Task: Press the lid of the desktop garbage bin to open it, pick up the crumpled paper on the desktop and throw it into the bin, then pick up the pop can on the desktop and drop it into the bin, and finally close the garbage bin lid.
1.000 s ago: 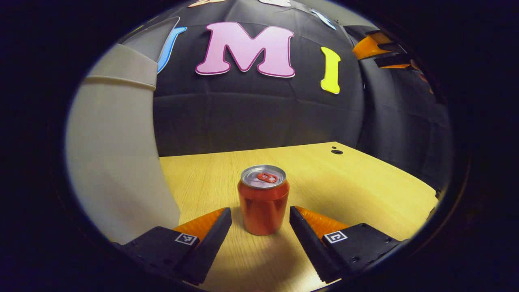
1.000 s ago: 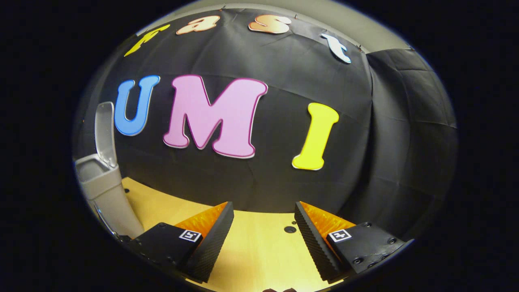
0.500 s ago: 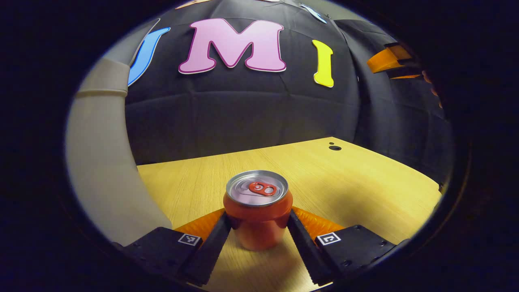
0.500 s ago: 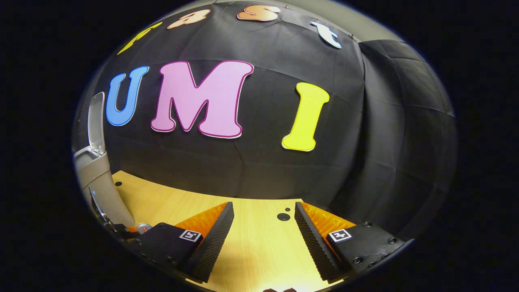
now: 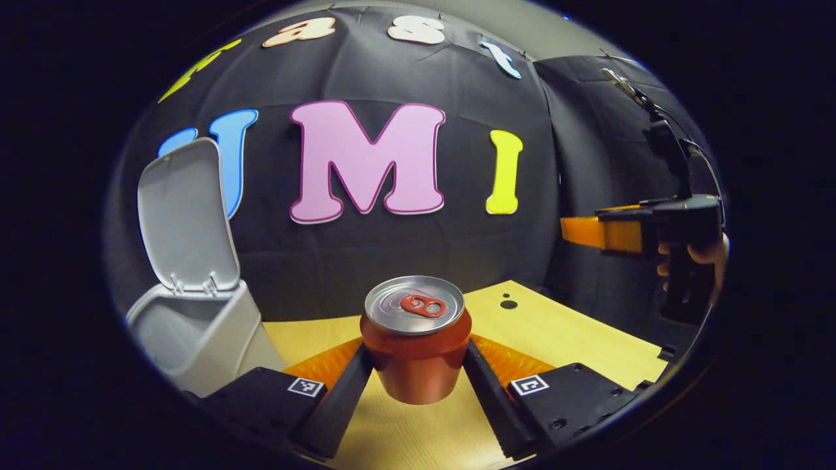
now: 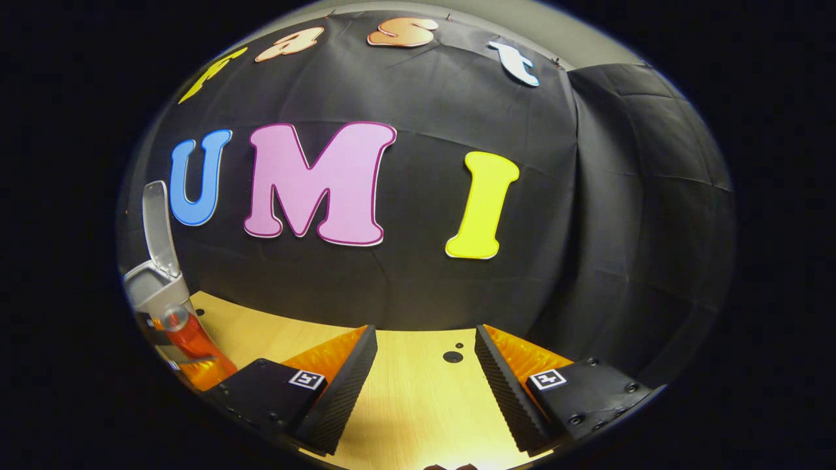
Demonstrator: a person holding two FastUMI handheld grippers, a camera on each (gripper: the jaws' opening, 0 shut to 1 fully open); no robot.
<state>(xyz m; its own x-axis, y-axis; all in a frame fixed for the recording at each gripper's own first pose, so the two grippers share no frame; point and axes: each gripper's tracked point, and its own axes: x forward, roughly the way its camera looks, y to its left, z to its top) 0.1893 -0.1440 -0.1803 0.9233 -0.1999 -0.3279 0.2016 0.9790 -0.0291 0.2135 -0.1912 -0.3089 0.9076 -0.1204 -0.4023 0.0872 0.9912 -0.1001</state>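
Observation:
In the left gripper view my left gripper is shut on the red pop can, which hangs upright above the wooden desktop. To its left stands the grey garbage bin with its lid raised. The right gripper view has the same can small at the far left, in front of the bin. My right gripper is open over bare wood with nothing between its fingers. It also appears in the left gripper view as the right gripper, held up by a hand at the right.
The desktop has small round holes near its back edge. The black cloth wall stands close behind the desk and wraps around its right side.
The left gripper closed on the can and has lifted it off the desk, turning so the open bin comes into view. The right gripper has barely moved.

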